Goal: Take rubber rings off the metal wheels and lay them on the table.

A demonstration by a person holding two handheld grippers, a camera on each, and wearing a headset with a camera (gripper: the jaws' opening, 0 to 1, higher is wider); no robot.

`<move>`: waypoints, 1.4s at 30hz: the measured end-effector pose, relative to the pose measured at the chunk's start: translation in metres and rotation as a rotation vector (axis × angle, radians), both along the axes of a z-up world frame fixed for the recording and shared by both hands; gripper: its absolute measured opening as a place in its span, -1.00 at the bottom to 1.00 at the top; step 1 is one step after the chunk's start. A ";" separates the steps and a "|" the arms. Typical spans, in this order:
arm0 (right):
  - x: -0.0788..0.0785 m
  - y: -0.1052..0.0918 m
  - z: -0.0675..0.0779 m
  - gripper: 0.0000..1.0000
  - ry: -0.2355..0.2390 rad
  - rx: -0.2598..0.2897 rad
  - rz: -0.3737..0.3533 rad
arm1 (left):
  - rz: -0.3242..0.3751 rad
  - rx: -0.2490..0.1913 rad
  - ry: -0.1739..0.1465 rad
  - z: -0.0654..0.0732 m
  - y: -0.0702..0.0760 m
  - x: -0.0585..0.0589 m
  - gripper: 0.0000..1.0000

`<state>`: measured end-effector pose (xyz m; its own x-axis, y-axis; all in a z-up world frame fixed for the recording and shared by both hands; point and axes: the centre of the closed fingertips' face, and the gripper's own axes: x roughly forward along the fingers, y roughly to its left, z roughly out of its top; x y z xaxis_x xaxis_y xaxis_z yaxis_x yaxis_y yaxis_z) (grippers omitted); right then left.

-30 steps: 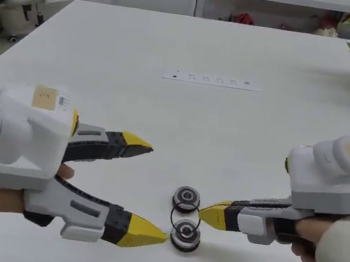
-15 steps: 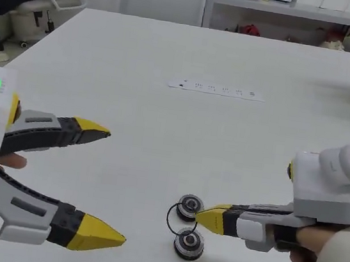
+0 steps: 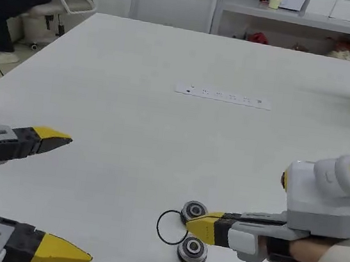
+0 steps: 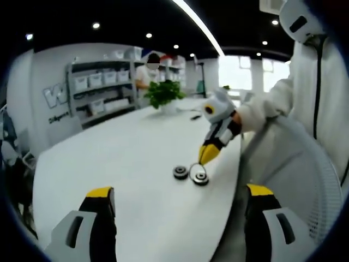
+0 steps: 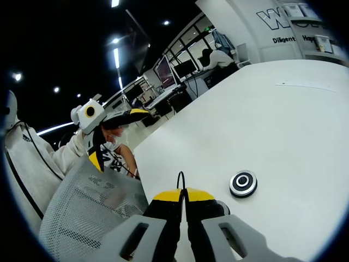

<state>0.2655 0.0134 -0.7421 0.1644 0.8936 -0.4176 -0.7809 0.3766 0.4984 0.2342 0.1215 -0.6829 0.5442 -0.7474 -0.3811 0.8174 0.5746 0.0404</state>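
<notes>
Rubber ring (image 3: 158, 226) now left of both wheels (image 3: 194, 210), in the right tongs (image 3: 191, 225) (left tongs (image 3: 77, 200) farther off).

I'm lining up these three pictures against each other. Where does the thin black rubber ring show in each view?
Head view: the thin black rubber ring is low centre, at the yellow tip of the right tool.
Left gripper view: near centre, a thin arc below that tool's tip.
Right gripper view: low centre, a loop poking up between the shut jaws.
Shared landmark: the round metal wheel farther from the person.
</notes>
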 end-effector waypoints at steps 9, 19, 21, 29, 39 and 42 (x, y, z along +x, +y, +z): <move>-0.005 0.009 -0.003 -1.00 0.002 0.000 0.024 | 0.046 -0.010 0.032 -0.016 0.005 -0.007 1.00; -0.009 0.020 -0.013 -1.00 0.002 -0.023 0.046 | 0.065 -0.030 0.064 -0.027 0.006 -0.014 1.00; -0.011 0.022 -0.016 -1.00 0.003 -0.030 0.052 | 0.066 -0.029 0.066 -0.028 0.006 -0.015 1.00; -0.011 0.027 -0.025 -1.00 0.004 -0.049 0.048 | 0.064 -0.038 0.077 -0.031 0.002 -0.017 0.98; -0.012 0.033 -0.036 -1.00 0.002 -0.070 0.051 | 0.065 -0.050 0.086 -0.034 -0.001 -0.019 0.98; -0.011 0.033 -0.039 -1.00 -0.004 -0.083 0.050 | 0.069 -0.052 0.085 -0.034 -0.001 -0.019 0.98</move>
